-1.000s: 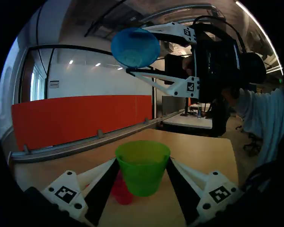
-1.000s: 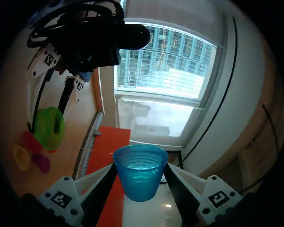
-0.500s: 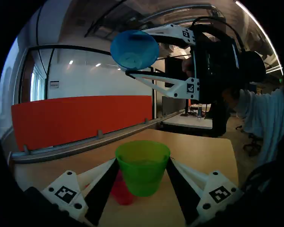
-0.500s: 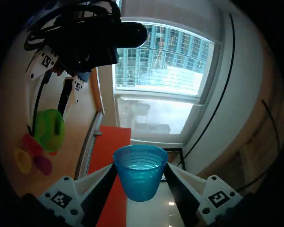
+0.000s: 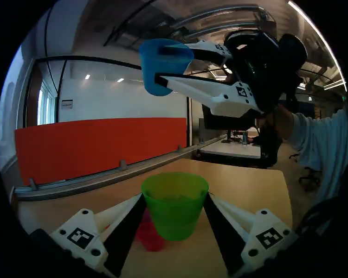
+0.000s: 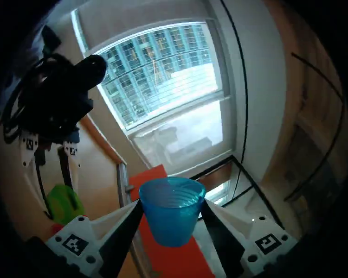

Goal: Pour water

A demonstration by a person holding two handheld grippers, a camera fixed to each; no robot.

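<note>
left gripper (image 5: 174, 198): both fingers press the sides of the green cup, one on each flank; pinching it
green cup (image 5: 175, 211): upright, mouth up, in the near part of the desk and well in from the far edge; can't tell if the base rests on the desk or is just off it
green cup contents: can't tell, inside too dim
right gripper (image 6: 171, 205): fingers clamped on the blue cup, one each side, in the right gripper view
blue cup (image 6: 171, 215): ribbed inside, rim faces the camera; water level not readable
blue cup, left gripper view: held high in the air above the green cup, a bit to the left of it, well apart; rim up, slightly tilted
right gripper, left gripper view: reaches in from the upper right, white fingers along the blue cup's sides
hand (image 5: 272, 118): behind the right gripper's dark body, holding it; pale sleeve (image 5: 322, 139) runs off to the right
small red cup (image 5: 148, 234): on the desk just beside the green cup's base, on its left, partly hidden by the left finger
desk (image 5: 248, 180): light wood, right far corner visible
orange partition (image 5: 99, 143): stands along the desk's far edge, behind a grey rail
window (image 6: 164, 83): large and bright in the right gripper view, behind the blue cup
left gripper, right gripper view: seen at the left edge with the green cup between its fingers
</note>
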